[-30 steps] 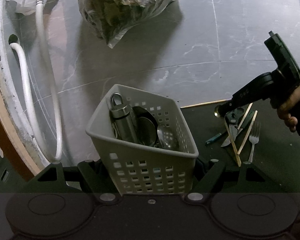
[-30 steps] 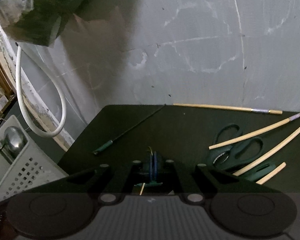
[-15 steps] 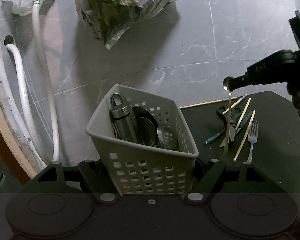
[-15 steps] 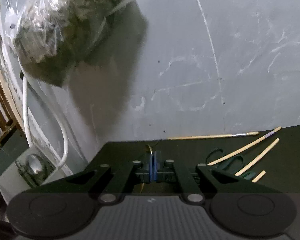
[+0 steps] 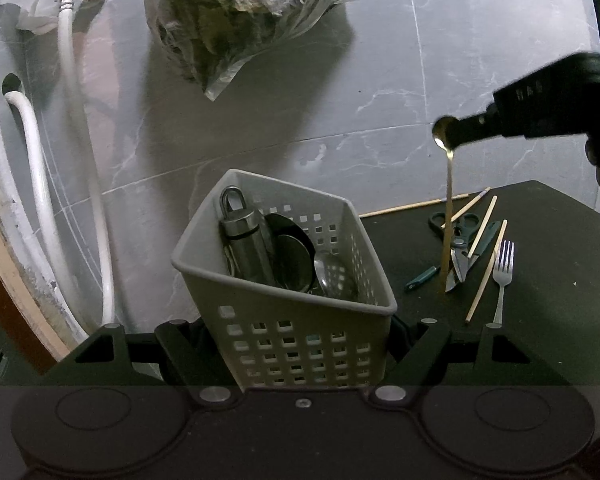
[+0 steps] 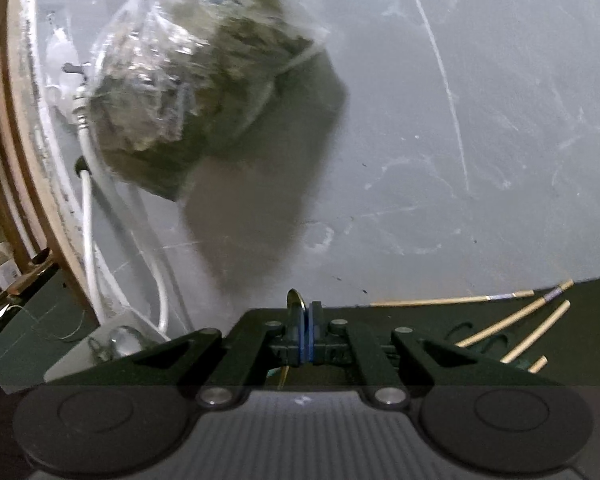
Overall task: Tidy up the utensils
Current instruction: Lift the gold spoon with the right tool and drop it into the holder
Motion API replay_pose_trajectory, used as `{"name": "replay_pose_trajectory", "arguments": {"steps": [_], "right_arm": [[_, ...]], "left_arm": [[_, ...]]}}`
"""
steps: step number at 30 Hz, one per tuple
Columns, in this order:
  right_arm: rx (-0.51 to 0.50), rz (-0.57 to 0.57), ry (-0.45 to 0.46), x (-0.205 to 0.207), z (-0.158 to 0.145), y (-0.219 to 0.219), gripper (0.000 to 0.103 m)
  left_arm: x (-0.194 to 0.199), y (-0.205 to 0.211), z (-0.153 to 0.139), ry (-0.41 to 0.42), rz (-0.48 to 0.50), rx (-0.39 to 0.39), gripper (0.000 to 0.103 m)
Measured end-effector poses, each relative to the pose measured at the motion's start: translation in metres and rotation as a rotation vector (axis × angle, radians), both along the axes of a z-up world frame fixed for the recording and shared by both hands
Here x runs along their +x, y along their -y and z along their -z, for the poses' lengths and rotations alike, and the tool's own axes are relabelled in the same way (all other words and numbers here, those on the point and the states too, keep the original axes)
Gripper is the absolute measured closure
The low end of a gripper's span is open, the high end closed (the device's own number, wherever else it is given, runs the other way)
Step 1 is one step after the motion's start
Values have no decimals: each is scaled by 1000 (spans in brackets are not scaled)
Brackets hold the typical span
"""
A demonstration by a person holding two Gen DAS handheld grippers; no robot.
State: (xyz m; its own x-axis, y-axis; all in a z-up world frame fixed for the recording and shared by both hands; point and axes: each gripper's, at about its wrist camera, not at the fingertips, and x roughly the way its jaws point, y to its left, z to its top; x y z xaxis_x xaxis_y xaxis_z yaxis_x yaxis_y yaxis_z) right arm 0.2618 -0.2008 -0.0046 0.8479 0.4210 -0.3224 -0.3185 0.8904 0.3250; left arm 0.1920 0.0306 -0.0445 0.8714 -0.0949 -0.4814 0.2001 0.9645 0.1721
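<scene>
My left gripper (image 5: 300, 332) is shut on a grey perforated basket (image 5: 296, 320) that holds a steel flask (image 5: 244, 240), a ladle and spoons. My right gripper (image 6: 305, 322), which also shows in the left wrist view (image 5: 456, 130), is shut on a gold spoon (image 5: 447, 208). The spoon hangs handle-down above the black table (image 5: 548, 280), right of the basket; its bowl tip also shows in the right wrist view (image 6: 294, 300). Scissors (image 5: 458, 244), chopsticks (image 5: 486, 272), a fork (image 5: 504, 276) and a green-handled tool (image 5: 422, 278) lie on the table.
A plastic bag of dark stuff (image 5: 244, 20) lies on the grey marble floor beyond. White hoses (image 5: 80, 140) run along a curved edge at the left. More chopsticks (image 6: 512, 320) lie at the right in the right wrist view.
My right gripper has lifted the gold spoon off the table and risen; the spoon now hangs vertically. The basket in my left gripper has stayed put.
</scene>
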Motion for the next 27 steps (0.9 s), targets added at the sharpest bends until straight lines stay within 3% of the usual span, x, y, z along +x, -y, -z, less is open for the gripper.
{"name": "replay_pose_trajectory", "arguments": {"steps": [6, 17, 27], "right_arm": [[11, -18, 59, -6, -23, -8, 101], [117, -107, 208, -17, -75, -15, 101], [115, -206, 236, -29, -68, -41, 101]], "left_arm": [[-1, 0, 0, 2, 1, -3, 24], [-3, 1, 1, 8, 7, 1, 24], [-2, 2, 0, 6, 26, 2, 24]]}}
